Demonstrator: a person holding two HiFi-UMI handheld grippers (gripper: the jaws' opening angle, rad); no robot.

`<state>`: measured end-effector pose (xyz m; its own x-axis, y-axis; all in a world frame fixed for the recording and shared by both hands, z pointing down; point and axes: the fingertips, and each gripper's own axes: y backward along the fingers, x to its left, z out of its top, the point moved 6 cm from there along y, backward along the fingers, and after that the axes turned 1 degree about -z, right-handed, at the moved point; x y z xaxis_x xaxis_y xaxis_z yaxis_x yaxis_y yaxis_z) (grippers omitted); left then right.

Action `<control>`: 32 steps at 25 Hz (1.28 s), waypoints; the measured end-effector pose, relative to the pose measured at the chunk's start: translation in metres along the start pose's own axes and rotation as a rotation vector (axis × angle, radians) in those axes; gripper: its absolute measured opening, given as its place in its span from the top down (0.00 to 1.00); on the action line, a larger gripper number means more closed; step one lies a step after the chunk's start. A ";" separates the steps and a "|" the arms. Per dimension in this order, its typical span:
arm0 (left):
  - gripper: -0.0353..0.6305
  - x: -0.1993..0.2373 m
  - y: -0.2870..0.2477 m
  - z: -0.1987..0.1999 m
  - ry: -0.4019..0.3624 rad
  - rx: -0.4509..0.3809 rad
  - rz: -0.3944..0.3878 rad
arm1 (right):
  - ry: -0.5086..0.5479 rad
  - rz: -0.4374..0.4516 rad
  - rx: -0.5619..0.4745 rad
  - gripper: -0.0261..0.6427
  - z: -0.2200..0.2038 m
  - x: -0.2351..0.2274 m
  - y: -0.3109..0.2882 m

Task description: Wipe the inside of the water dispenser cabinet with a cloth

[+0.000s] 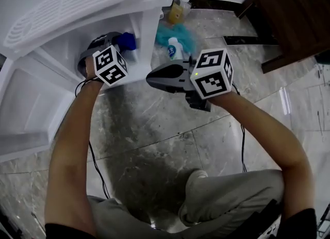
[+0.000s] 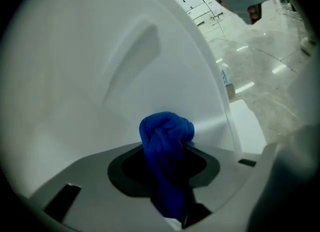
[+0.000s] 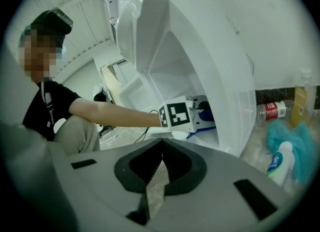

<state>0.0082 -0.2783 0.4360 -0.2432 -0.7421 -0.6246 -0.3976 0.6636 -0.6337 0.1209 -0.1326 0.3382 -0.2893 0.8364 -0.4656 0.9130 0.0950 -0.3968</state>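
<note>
Nearest, the grey trousers (image 1: 227, 202) of a crouching person are seen above a grey marble floor (image 1: 154, 130), on which a thin black cable (image 1: 98, 166) is laid. Two bare forearms are stretched forward from there.

The right gripper (image 3: 161, 152) is held over the floor, just outside the open front of the white cabinet (image 1: 147, 32). Its jaws are pressed together, and nothing is caught between them.

The left gripper (image 2: 165, 150) is set further in, inside the cabinet opening. Its jaws are clamped on a blue cloth (image 2: 167, 126), which is bunched into a wad and sticks out past the tips. The wad is shown right in front of a smooth white inner wall (image 2: 100, 76); whether that wall is touched cannot be told.

The cabinet door (image 1: 26, 109) is swung open at the left of the head view. A white slotted grille (image 1: 77, 1) is seen on the dispenser above the opening.

Beyond the cabinet's side, a white bottle with a blue label (image 1: 175, 50) is stood on the floor in front of a teal fluffy bundle (image 1: 180, 33). A bottle of yellow liquid (image 1: 177, 11) is placed behind them. A clear bottle with a red label (image 3: 272, 110) is laid on its side nearby. Dark wooden furniture (image 1: 289, 16) is seen farthest off, at the right.
</note>
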 end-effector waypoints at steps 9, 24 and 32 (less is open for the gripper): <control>0.74 0.028 -0.044 -0.003 0.169 0.047 0.133 | -0.066 0.027 0.026 0.96 -0.030 -0.002 0.008; 0.74 0.026 -0.046 -0.003 0.190 0.055 0.123 | -0.091 0.076 0.056 0.96 -0.036 0.003 0.000; 0.74 0.036 -0.020 0.002 0.337 -0.138 0.156 | -0.087 0.089 0.103 0.96 -0.044 0.020 0.002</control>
<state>0.0090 -0.3176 0.4252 -0.5775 -0.6379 -0.5095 -0.4423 0.7690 -0.4615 0.1299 -0.0915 0.3629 -0.2361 0.7888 -0.5674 0.9031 -0.0373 -0.4277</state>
